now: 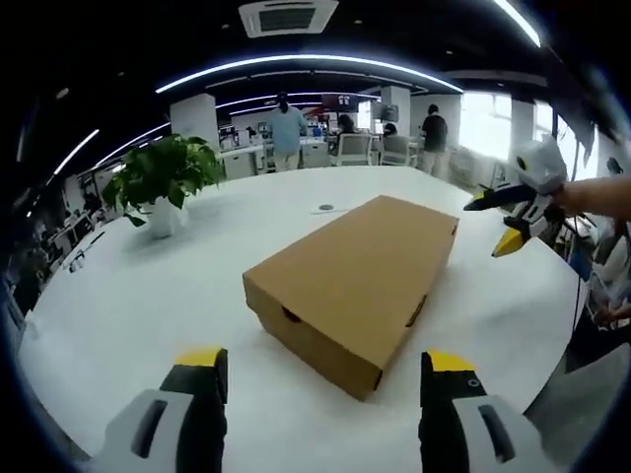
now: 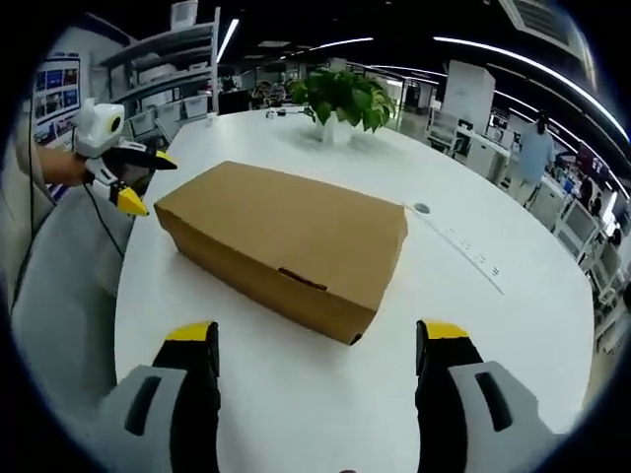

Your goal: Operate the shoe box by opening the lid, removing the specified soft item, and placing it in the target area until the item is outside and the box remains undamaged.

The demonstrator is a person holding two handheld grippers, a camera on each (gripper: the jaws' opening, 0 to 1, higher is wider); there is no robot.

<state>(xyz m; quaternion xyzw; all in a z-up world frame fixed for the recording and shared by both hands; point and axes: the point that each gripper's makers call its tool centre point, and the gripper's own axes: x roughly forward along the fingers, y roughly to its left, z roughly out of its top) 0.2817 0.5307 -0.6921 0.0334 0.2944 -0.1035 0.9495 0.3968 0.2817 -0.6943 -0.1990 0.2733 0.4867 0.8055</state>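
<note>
Your shoe box sits shut mid-worktop, so what's inside is hidden. Both tools, left and right, are wide apart, holding nothing. Bare worktop surrounds the box.

Plain brown cardboard shoe box on a white table. Grippers black and pale grey with yellow tips. Green leafy plant in what seems a white pot.

White round tabletop. Closed brown shoe box mid-table, lid on. Potted plant near one edge. Small round disc beyond the box, toward the middle.
</note>
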